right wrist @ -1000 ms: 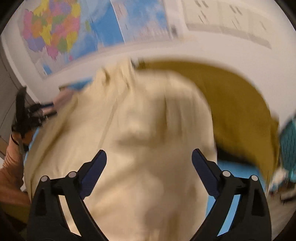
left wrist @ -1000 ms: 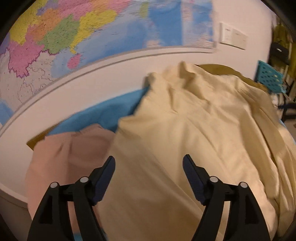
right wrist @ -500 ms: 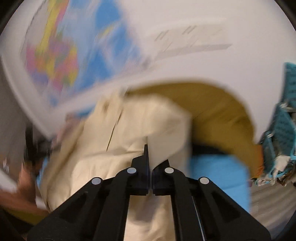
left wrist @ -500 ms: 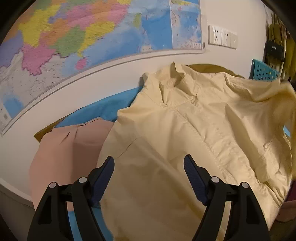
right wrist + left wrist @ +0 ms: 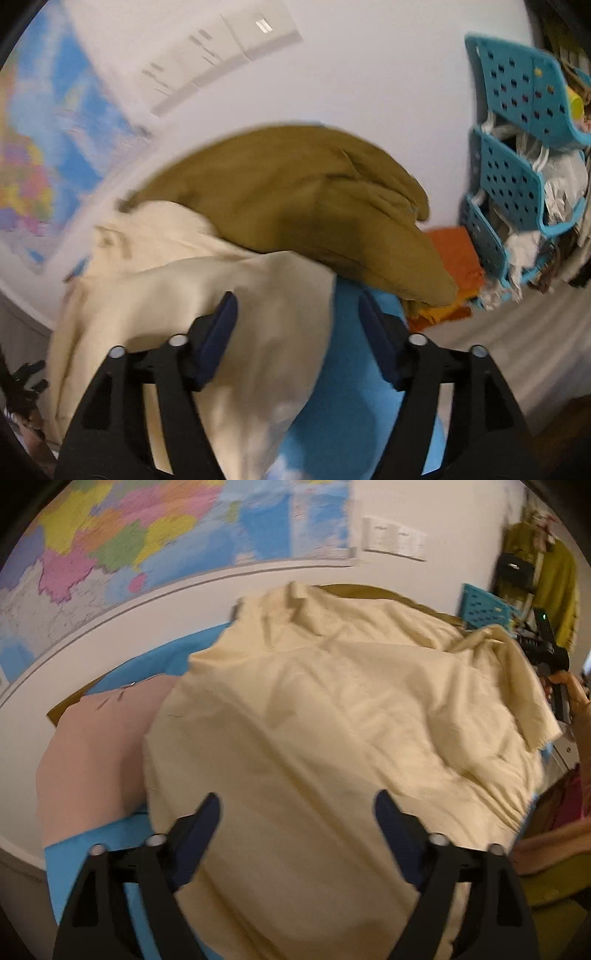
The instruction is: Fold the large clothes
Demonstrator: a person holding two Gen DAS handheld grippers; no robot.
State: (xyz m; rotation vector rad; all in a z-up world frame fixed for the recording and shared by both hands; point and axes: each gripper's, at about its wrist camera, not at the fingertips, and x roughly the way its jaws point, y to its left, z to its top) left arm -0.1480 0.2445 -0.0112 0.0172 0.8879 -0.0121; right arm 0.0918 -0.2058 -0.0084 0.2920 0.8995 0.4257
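Cream shirt [image 5: 332, 720]: spread over blue cover [image 5: 159, 657], collar toward the wall map [image 5: 147, 535].
Pink garment [image 5: 96, 738]: left of shirt, touching.
Olive garment [image 5: 314, 199]: behind shirt.
Left gripper [image 5: 297, 812]: fingers wide, opening, above shirt, gripping nothing.
Right gripper [image 5: 297, 314]: fingers wide, opening; shirt edge between, unpressed.

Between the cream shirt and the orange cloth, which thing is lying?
The olive-brown garment lies between them in the right wrist view: it rests partly on the cream shirt, and its far end covers part of the orange cloth.
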